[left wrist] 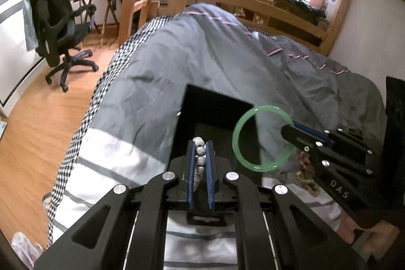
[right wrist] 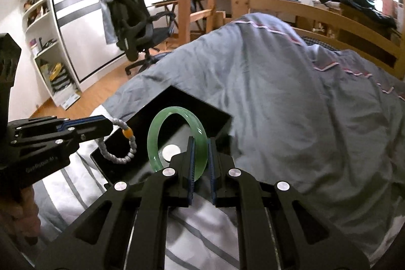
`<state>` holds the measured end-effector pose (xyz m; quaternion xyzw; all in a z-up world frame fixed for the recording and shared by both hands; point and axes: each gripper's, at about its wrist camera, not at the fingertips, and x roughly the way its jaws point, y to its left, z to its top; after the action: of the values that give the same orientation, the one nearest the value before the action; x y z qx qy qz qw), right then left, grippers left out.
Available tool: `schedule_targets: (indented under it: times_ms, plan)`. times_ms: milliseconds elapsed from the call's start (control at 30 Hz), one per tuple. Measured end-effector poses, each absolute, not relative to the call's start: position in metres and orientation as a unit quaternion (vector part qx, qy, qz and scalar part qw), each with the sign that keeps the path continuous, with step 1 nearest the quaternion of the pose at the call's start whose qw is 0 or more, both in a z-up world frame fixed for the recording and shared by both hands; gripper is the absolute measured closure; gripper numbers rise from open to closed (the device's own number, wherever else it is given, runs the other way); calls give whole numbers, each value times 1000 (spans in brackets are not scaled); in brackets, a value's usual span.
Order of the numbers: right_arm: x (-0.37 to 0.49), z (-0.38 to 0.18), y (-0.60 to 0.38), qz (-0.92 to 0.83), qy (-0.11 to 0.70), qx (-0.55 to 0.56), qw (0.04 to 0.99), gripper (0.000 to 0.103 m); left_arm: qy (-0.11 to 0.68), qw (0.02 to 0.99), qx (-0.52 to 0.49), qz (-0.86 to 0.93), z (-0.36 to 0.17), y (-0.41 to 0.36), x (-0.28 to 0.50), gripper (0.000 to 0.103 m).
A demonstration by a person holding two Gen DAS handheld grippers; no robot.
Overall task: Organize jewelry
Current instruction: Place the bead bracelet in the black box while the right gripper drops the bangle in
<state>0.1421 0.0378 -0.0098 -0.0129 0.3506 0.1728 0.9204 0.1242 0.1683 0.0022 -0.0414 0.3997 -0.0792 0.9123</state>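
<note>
Green bangle (right wrist: 177, 141) and beaded bracelet (right wrist: 119, 143): one per tongs, over one black box (right wrist: 215, 115).

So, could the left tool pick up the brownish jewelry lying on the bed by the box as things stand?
Probably not yet. The left tool is shut on the beaded bracelet, and the right tool, holding the green bangle, partly covers the brownish jewelry.

The box (right wrist: 177, 103) lies on the bed (right wrist: 291, 105); the chair (right wrist: 134, 24) stands beyond.
</note>
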Motion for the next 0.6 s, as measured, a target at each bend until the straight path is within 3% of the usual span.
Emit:
schedule_targets:
  times_ms: [300,467,533,600]
  plan:
    - [155,-32,60,196,376,-8,906,92,413,906,-48,-79,-6,170,130,95]
    - [154,-35,57,216,385,20,897,85,402,912,-52,-68,-2,171,126,94]
    - [150,-31,55,214,380,16,900,65,394,916,-55,-57,2,173,122,86]
    - [144,-23,51,201,366,10,908,51,383,921,-61,-47,6,174,117,59]
